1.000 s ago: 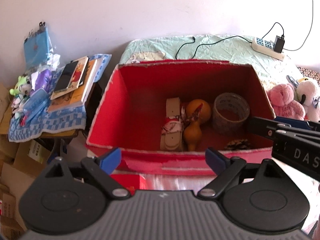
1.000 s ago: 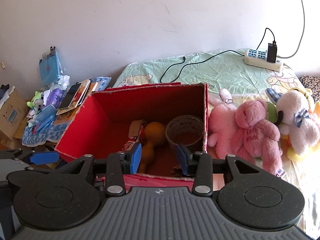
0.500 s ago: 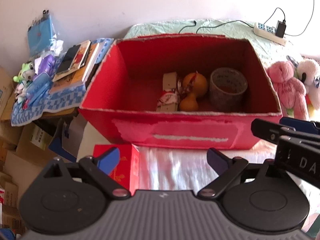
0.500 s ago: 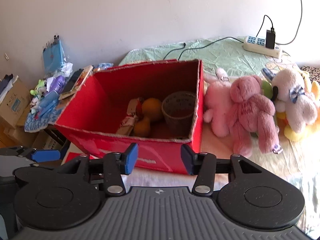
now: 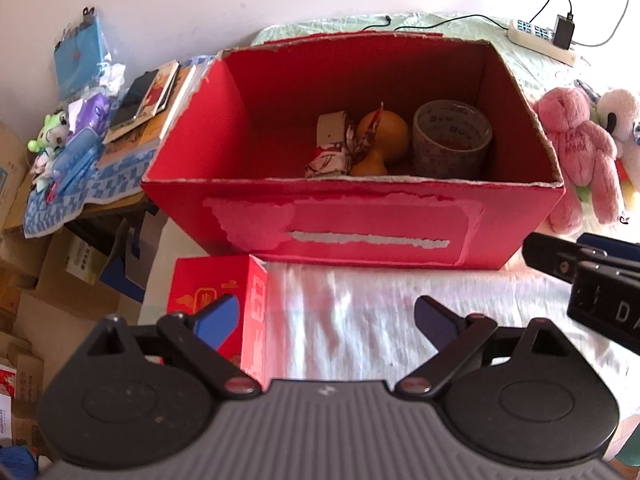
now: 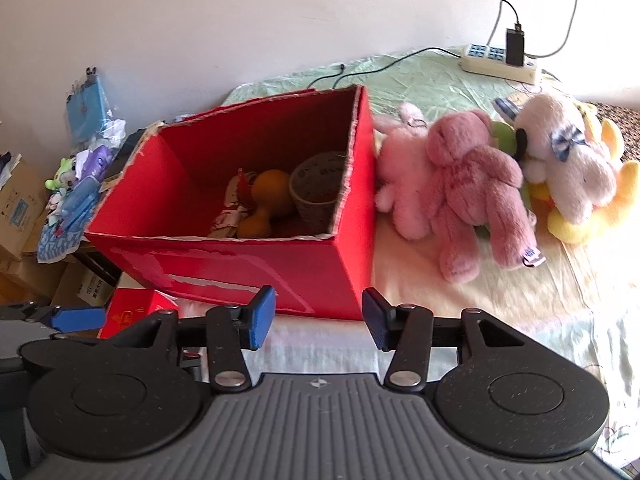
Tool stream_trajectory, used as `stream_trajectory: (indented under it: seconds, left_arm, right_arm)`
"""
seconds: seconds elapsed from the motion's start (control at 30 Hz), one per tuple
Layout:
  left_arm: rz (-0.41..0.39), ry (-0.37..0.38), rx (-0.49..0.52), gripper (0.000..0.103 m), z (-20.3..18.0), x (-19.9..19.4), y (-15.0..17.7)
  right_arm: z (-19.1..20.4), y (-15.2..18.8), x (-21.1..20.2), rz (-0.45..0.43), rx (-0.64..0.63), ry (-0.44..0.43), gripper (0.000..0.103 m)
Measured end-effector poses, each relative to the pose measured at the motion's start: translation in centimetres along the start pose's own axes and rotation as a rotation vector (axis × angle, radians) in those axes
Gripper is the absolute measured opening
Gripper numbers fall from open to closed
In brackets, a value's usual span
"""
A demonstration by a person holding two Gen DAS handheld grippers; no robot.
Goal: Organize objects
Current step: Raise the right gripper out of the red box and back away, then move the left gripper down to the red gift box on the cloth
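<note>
The left gripper (image 5: 324,316) and right gripper (image 6: 318,318) are both hovering with fingers spread, gripping nothing, in front of a red box (image 5: 360,232) sitting on a bed (image 6: 500,300). Inside the box are lying a gourd (image 5: 382,140) and a tape roll (image 5: 452,138). Plush toys (image 6: 472,184) are lying just right of the box.

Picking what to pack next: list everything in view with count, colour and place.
Box: 1, red, on the bed.
Tape roll: 1, clear-brown, inside box, right.
Gourd: 1, orange-brown, inside box, middle.
Strap: 1, cream, inside box, left of gourd.
Small carton: 1, red, before the box's left corner.
Plush toys: several, pink, white, yellow, right of box.
Power strip: 1, white, far end of bed.
Books: a stack, on side table left.
Left gripper: open, empty.
Right gripper: open, empty.
</note>
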State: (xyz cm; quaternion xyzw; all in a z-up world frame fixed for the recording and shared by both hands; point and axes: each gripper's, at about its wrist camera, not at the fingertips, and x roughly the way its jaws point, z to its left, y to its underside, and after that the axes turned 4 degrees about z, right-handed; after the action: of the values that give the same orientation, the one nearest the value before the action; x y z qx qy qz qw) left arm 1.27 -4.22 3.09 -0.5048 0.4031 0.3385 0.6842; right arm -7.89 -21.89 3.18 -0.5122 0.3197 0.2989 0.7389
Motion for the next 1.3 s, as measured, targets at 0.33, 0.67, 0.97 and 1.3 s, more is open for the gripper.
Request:
stream_trajectory:
  seconds: [0.33,0.67,0.97,1.3]
  left_arm:
    - [0.015,-0.027,-0.023,0.095,1.2,0.6,0.1]
    - [0.028,0.021,-0.04,0.095,3.6,1.4,-0.8]
    - [0.051,0.045,-0.034,0.093,5.8,2.2,-0.7]
    - [0.07,0.051,-0.038,0.093,7.6,3.3,-0.8]
  right_arm:
    - [0.3,0.9,1.6,0.061,0.004,0.009,0.051]
    - [2.3,0.0,2.6,0.068,-0.013,0.032,0.052]
    - [4.3,-0.4,3.7,0.091,-0.01,0.039,0.052]
    - [5.7,-0.8,4.8,0.101,0.009,0.023,0.052]
